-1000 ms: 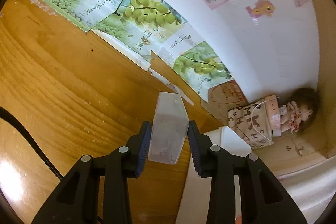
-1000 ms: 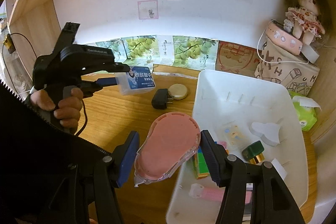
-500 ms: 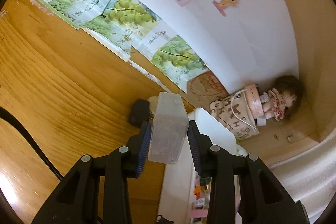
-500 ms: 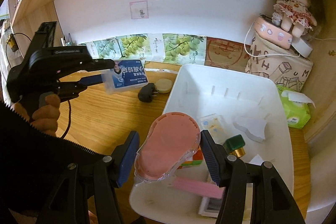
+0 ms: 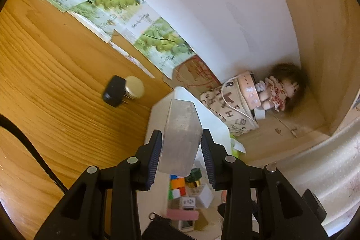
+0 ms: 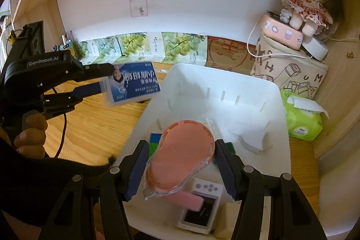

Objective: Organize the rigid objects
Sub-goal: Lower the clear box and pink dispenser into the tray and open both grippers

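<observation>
Both carried items have swung over the white bin [image 6: 273, 91]: the right gripper [image 6: 180, 164] clamps the pink case [image 6: 180, 156] above its near end, while the left gripper [image 5: 181, 155] grips the clear box [image 5: 181, 138] at its left rim, long axis pointing inward.

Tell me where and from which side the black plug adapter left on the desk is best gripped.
Grip the black plug adapter across its two flat sides on the blocky body, coming from above. It lies flat on the wooden desk, and its prongs point at the round tin right beside it, so that end is probably crowded; approach along the free sides.
</observation>
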`<state>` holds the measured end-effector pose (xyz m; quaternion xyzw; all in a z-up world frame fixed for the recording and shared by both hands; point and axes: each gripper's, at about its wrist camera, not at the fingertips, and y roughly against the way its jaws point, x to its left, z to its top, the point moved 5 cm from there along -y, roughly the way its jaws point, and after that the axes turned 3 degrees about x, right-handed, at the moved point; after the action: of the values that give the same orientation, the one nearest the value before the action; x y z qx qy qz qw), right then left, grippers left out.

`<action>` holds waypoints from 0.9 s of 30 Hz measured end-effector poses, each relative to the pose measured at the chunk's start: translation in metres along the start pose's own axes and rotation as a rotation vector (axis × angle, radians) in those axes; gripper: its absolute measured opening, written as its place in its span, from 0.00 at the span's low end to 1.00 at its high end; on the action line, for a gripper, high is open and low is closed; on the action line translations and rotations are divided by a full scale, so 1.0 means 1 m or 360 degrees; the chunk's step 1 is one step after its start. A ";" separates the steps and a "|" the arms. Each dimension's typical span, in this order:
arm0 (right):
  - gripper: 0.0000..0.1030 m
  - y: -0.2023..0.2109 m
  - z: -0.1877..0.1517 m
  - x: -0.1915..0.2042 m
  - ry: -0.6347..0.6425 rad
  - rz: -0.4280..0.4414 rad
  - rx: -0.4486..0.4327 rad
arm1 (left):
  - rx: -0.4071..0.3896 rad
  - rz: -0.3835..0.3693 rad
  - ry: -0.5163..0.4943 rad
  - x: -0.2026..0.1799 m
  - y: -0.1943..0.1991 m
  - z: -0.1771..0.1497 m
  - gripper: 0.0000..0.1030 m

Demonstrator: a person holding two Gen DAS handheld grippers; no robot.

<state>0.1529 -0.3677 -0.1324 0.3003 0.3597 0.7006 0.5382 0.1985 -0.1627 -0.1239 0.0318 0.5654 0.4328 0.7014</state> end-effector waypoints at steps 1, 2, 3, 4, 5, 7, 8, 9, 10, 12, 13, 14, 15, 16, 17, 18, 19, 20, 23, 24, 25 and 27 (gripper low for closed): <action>0.58 0.000 -0.001 -0.003 0.0003 -0.0003 0.0005 | 0.0000 -0.0009 -0.0009 -0.004 -0.002 -0.002 0.37; 0.58 0.000 -0.002 -0.007 0.0004 -0.0006 0.0012 | -0.0003 -0.0018 -0.0018 -0.007 -0.003 -0.003 0.37; 0.58 -0.001 -0.002 -0.009 0.0005 -0.0010 0.0017 | 0.0001 -0.0023 -0.0027 -0.010 -0.005 -0.004 0.37; 0.58 -0.001 -0.003 -0.013 0.0005 -0.0014 0.0024 | 0.0004 -0.0027 -0.0037 -0.013 -0.008 -0.004 0.37; 0.58 -0.002 -0.003 -0.016 0.0005 -0.0016 0.0029 | 0.0006 -0.0031 -0.0045 -0.016 -0.010 -0.005 0.37; 0.58 -0.003 -0.005 -0.021 0.0007 -0.0023 0.0042 | 0.0014 -0.0049 -0.0058 -0.022 -0.015 -0.007 0.37; 0.58 -0.004 -0.005 -0.024 0.0008 -0.0025 0.0048 | 0.0020 -0.0057 -0.0070 -0.026 -0.018 -0.009 0.37; 0.58 -0.005 -0.005 -0.027 0.0008 -0.0025 0.0059 | 0.0029 -0.0066 -0.0083 -0.029 -0.020 -0.009 0.37; 0.58 -0.006 -0.006 -0.029 0.0008 -0.0025 0.0067 | 0.0038 -0.0081 -0.0114 -0.035 -0.023 -0.011 0.37; 0.58 -0.009 -0.006 -0.034 0.0010 -0.0025 0.0084 | 0.0052 -0.0094 -0.0157 -0.044 -0.028 -0.014 0.37; 0.58 -0.011 -0.006 -0.037 0.0012 -0.0024 0.0090 | 0.0065 -0.0101 -0.0178 -0.048 -0.032 -0.016 0.37; 0.58 -0.012 -0.006 -0.038 0.0013 -0.0024 0.0092 | 0.0075 -0.0105 -0.0187 -0.051 -0.035 -0.018 0.37; 0.58 -0.013 -0.005 -0.041 0.0016 -0.0023 0.0093 | 0.0093 -0.0114 -0.0198 -0.054 -0.039 -0.020 0.37; 0.58 -0.014 -0.004 -0.042 0.0017 -0.0024 0.0094 | 0.0109 -0.0119 -0.0206 -0.057 -0.042 -0.022 0.37; 0.58 -0.015 -0.004 -0.043 0.0018 -0.0024 0.0097 | 0.0129 -0.0121 -0.0219 -0.060 -0.046 -0.025 0.37; 0.58 -0.016 -0.003 -0.045 0.0018 -0.0022 0.0100 | 0.0144 -0.0122 -0.0234 -0.062 -0.049 -0.026 0.37; 0.59 -0.018 -0.003 -0.046 0.0018 -0.0020 0.0104 | 0.0156 -0.0122 -0.0253 -0.066 -0.052 -0.028 0.37; 0.59 -0.020 -0.003 -0.047 0.0017 -0.0017 0.0111 | 0.0170 -0.0121 -0.0279 -0.070 -0.055 -0.030 0.37; 0.59 -0.023 -0.002 -0.050 0.0015 -0.0003 0.0122 | 0.0202 -0.0118 -0.0328 -0.077 -0.061 -0.036 0.37; 0.59 -0.023 -0.002 -0.050 0.0016 -0.0001 0.0121 | 0.0213 -0.0113 -0.0340 -0.078 -0.063 -0.037 0.37; 0.63 -0.024 -0.001 -0.049 0.0017 0.0000 0.0122 | 0.0224 -0.0105 -0.0353 -0.079 -0.065 -0.039 0.38; 0.67 -0.024 -0.002 -0.048 0.0015 0.0004 0.0128 | 0.0225 -0.0109 -0.0366 -0.081 -0.066 -0.040 0.40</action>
<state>0.1760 -0.4111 -0.1551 0.3189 0.3896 0.6876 0.5232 0.2044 -0.2740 -0.1115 0.1112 0.5111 0.3612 0.7720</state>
